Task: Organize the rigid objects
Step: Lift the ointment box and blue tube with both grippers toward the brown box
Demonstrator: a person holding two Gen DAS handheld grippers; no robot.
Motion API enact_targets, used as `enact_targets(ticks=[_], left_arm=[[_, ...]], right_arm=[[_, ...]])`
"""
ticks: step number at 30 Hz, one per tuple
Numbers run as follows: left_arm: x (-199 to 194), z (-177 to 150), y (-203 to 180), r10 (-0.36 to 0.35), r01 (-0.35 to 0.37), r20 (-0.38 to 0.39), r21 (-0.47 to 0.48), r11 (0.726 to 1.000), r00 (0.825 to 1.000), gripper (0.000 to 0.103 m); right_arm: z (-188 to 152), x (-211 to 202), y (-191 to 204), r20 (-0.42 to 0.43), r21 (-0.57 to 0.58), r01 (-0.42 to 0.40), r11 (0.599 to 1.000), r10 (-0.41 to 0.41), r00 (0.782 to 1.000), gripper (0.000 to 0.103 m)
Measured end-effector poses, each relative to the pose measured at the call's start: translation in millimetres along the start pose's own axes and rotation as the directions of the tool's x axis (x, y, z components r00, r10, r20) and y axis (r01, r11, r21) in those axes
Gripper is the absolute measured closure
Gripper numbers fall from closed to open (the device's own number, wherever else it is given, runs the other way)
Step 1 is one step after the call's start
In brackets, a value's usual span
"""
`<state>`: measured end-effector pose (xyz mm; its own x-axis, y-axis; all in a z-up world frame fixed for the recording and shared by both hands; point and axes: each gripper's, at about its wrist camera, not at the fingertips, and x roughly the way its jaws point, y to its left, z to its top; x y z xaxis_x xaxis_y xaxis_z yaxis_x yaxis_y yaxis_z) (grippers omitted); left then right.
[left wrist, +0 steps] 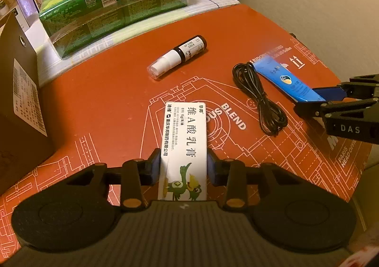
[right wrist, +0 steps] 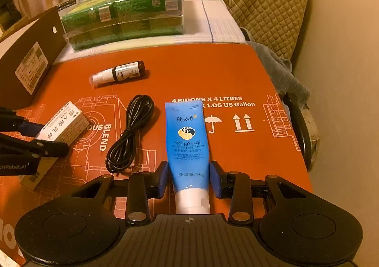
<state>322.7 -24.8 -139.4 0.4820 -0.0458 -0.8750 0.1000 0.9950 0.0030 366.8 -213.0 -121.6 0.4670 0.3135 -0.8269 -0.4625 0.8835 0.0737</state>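
Bare orange board (right wrist: 236,72) beyond spray bottle (right wrist: 118,74)

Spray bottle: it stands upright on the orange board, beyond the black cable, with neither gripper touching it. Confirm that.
Not quite: the spray bottle lies on its side, not upright. The right wrist view shows it flat on the orange board, white cap pointing left. The rest holds: it is beyond the black cable, and neither gripper touches it.

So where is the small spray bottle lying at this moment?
In both wrist views the spray bottle lies on its side on the orange board, between the green packs behind it and the black cable nearer the grippers.
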Motion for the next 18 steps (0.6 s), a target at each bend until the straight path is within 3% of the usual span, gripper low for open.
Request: enact_targets(ticks=[18], left_arm=[[-8.6,-7.4,4.9,0.008,-0.008,0.005,-0.027,1.000,1.000,0.070]], right_arm=[[-6.2,-7.5,0.8,-0.006,0.006,-0.021,1.000,0.021,1.000,0.074]])
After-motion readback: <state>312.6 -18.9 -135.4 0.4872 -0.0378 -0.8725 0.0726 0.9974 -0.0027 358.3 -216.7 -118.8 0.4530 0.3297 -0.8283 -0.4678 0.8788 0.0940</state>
